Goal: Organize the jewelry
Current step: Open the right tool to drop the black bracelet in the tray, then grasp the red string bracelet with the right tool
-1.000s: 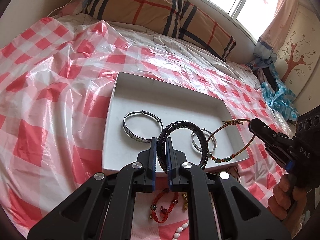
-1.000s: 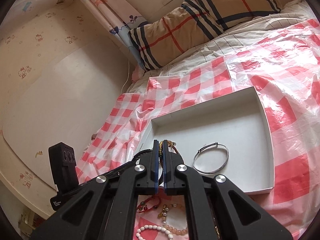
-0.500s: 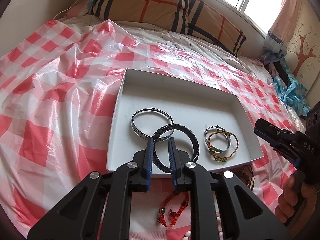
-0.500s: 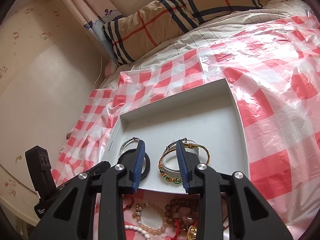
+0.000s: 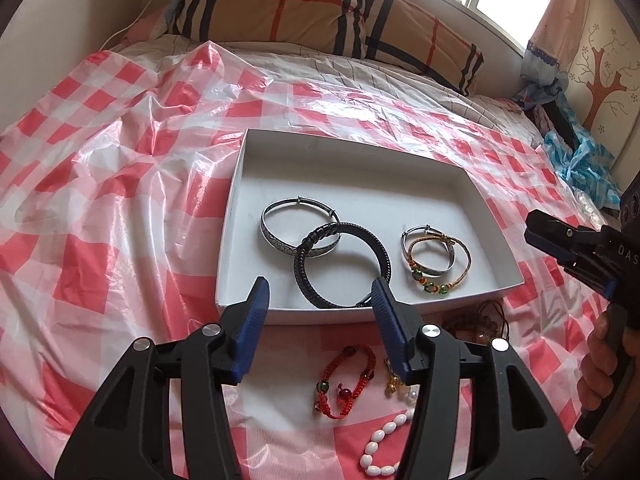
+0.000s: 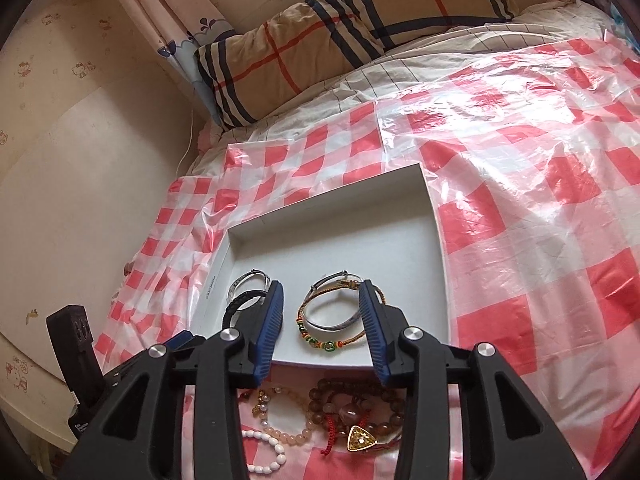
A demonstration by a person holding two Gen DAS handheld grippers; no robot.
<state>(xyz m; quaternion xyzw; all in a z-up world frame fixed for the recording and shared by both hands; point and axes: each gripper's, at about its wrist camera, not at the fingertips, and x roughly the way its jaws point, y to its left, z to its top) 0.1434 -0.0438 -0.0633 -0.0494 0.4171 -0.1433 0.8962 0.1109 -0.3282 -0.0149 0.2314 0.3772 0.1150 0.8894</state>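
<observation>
1. The left tool (image 5: pixel 320 304) hangs over the near wall of the white box (image 5: pixel 240 216), its blue fingers (image 5: pixel 252 320) spread and having just been opening; nothing is pressed between them.
2. The black braided bracelet (image 5: pixel 340 268) lies flat on the box floor at the near edge, just past the left tool's tips, its near arc between the two fingers and apart from both.
3. Its far arc overlaps a silver bangle (image 5: pixel 300 226) lying toward the box's left side.
4. The right tool (image 6: pixel 322 320) also stands spread over the near wall, its jaws having just been opening, pinching nothing.
5. A corded bracelet with green beads (image 6: pixel 336 320) lies on a second silver bangle (image 6: pixel 332 304) near the box's right near corner, between and just beyond the right tool's fingers, free of them.
6. The box rests on a red-and-white checked plastic sheet (image 5: pixel 100 200) spread over the bed.
7. On the sheet just before the box's near wall lie a red cord bracelet (image 5: pixel 344 380), white beads (image 5: pixel 380 448) and brown bead strands (image 6: pixel 356 404).
</observation>
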